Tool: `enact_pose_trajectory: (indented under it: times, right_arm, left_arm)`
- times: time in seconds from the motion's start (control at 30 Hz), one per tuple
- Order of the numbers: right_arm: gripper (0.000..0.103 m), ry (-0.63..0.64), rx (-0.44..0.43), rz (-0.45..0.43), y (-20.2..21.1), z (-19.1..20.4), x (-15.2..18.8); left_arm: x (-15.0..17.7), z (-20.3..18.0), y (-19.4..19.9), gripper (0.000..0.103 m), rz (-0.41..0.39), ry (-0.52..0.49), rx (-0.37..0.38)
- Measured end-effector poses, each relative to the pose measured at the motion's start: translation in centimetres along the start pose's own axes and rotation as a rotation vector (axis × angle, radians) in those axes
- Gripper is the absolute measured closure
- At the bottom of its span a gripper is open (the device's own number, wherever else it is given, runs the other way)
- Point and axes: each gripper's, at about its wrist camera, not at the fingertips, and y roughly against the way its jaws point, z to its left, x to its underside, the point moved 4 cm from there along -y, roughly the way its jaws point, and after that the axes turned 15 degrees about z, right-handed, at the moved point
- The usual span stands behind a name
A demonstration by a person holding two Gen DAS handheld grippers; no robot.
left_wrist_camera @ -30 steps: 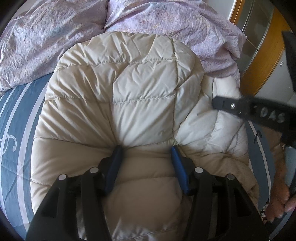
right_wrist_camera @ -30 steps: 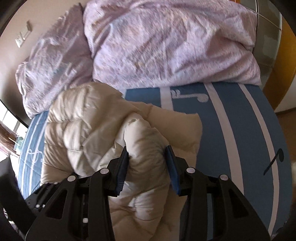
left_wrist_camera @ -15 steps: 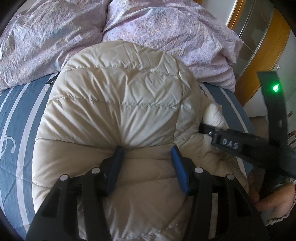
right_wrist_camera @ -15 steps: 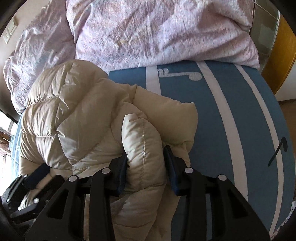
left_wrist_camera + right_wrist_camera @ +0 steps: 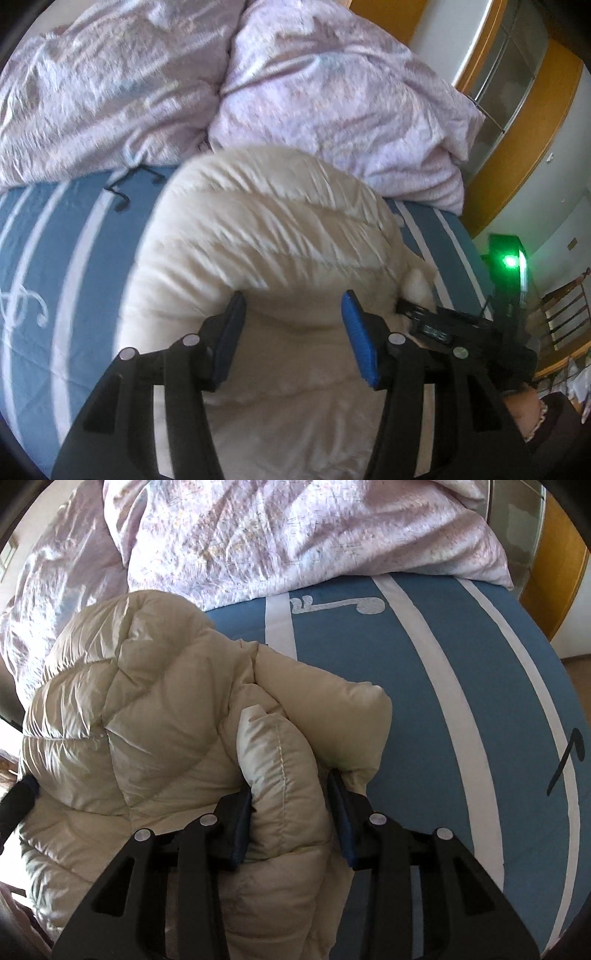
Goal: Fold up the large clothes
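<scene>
A cream quilted puffer jacket (image 5: pixel 266 236) lies bunched on the blue striped bed sheet (image 5: pixel 55 258). My left gripper (image 5: pixel 293 314) is shut on a thick fold of the jacket's near part, and the fabric humps up beyond the blue pads (image 5: pixel 356 332). In the right wrist view my right gripper (image 5: pixel 291 794) is shut on a puffy rolled edge of the jacket (image 5: pixel 140 686), with both pads pressed into it. The right gripper (image 5: pixel 443 326), with a green light on it, shows at the jacket's right side in the left wrist view. The left gripper's tip (image 5: pixel 18 797) peeks in at the right wrist view's left edge.
A crumpled lilac duvet (image 5: pixel 332 92) (image 5: pixel 295 528) fills the head of the bed behind the jacket. Bare blue sheet (image 5: pixel 443 686) with white stripes and music notes lies right of the jacket. A wooden wardrobe (image 5: pixel 517 122) stands far right. A person's hand (image 5: pixel 524 410) holds the right gripper.
The left gripper has risen with its fold, so the jacket humps up and more sheet shows on the left. The right gripper has sunk toward the bed with its fold.
</scene>
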Motion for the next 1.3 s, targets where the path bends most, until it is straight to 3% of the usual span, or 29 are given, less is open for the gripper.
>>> enact_pose_trajectory:
  times: [0.23,0.47,0.6,0.73,1.0,1.3]
  right_arm:
    - [0.057,-0.003,0.006,-0.076,3.7,0.6,-0.5]
    - [0.052,0.066,-0.056,-0.196,8.8,4.9,-0.5]
    - [0.050,0.122,-0.045,-0.151,7.1,7.6,-0.7]
    - [0.050,0.108,0.005,-0.090,4.1,7.5,0.0]
    - [0.050,0.075,0.065,-0.103,2.4,5.5,-0.1]
    - [0.049,0.031,0.053,-0.138,1.9,3.7,0.0]
  left_arm:
    - [-2.9,3.8,1.0,0.043,-0.033,0.008,-0.096]
    - [-4.2,5.6,-0.4,0.043,-0.016,-0.025,-0.128]
    - [-4.4,5.4,-1.6,0.040,-0.009,-0.055,-0.134]
    - [-4.2,5.0,-2.7,0.037,-0.004,-0.086,-0.130]
    - [-3.8,3.4,-4.8,0.035,0.017,-0.126,-0.104]
    - [-4.1,2.1,-6.7,0.030,0.033,-0.151,-0.094]
